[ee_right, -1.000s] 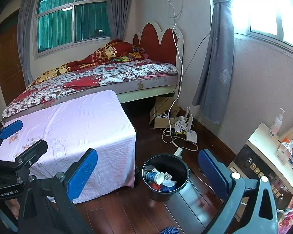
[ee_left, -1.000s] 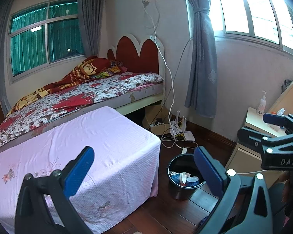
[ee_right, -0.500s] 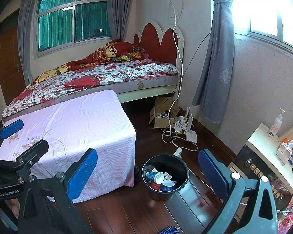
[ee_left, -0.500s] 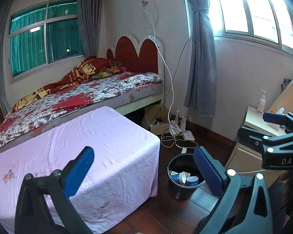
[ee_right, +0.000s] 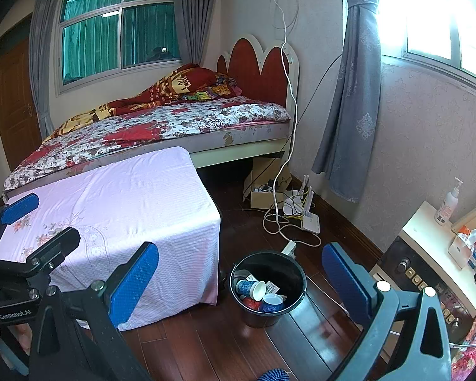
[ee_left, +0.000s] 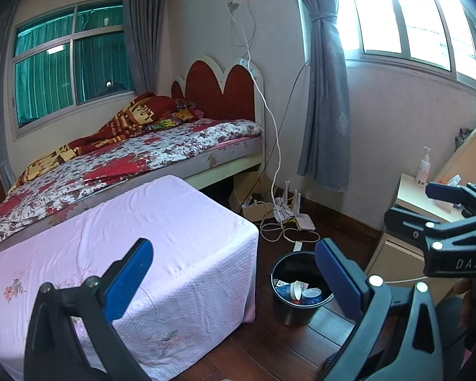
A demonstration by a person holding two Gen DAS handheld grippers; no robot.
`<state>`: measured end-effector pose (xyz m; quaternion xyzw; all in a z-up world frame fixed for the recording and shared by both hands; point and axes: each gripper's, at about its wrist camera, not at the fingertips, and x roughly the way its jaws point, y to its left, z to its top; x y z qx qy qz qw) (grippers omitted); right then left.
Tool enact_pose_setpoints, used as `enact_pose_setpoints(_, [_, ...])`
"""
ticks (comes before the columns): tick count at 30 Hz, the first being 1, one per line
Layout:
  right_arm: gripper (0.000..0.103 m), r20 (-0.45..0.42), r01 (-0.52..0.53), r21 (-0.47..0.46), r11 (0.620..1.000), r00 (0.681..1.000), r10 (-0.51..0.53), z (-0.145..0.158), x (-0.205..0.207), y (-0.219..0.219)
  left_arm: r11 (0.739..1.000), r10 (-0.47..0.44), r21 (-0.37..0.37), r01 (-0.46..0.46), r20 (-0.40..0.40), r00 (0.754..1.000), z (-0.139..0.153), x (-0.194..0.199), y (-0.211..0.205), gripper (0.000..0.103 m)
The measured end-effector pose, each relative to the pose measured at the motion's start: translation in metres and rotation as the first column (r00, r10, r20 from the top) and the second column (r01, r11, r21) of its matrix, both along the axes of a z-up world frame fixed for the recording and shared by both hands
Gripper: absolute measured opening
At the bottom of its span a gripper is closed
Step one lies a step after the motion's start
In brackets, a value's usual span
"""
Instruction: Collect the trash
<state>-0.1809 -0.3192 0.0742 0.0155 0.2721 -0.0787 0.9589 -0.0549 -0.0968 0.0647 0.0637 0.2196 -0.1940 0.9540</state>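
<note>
A black trash bucket (ee_left: pixel 296 311) (ee_right: pixel 268 312) stands on the dark wood floor beside a pink-covered table (ee_left: pixel 127 238) (ee_right: pixel 120 209). Inside it lie blue-and-white paper cups (ee_right: pixel 251 288) and scraps of paper. My left gripper (ee_left: pixel 234 276) is open and holds nothing; it hovers high above the table's corner and the bucket. My right gripper (ee_right: pixel 239 273) is open too, empty, and looks down on the bucket from above. Each gripper shows in the other's view: the right one at the right edge (ee_left: pixel 441 219), the left one at the left edge (ee_right: pixel 31 222).
A bed (ee_right: pixel 161 127) with a floral cover lies behind the table. Cables, a router (ee_right: pixel 309 219) and a cardboard box sit on the floor by the wall. A cabinet (ee_right: pixel 428 254) with a pump bottle (ee_right: pixel 448 203) stands at the right. Grey curtains hang by the windows.
</note>
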Motion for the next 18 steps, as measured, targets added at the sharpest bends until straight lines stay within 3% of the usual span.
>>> enact_pose_setpoints(18, [0.103, -0.002, -0.001, 0.001, 1.000, 1.000, 0.001, 0.0002, 0.0001, 0.0007, 1.000, -0.004, 0.002, 0.004, 0.003, 1.000, 0.0002, 0.0004, 0.0014, 0.102])
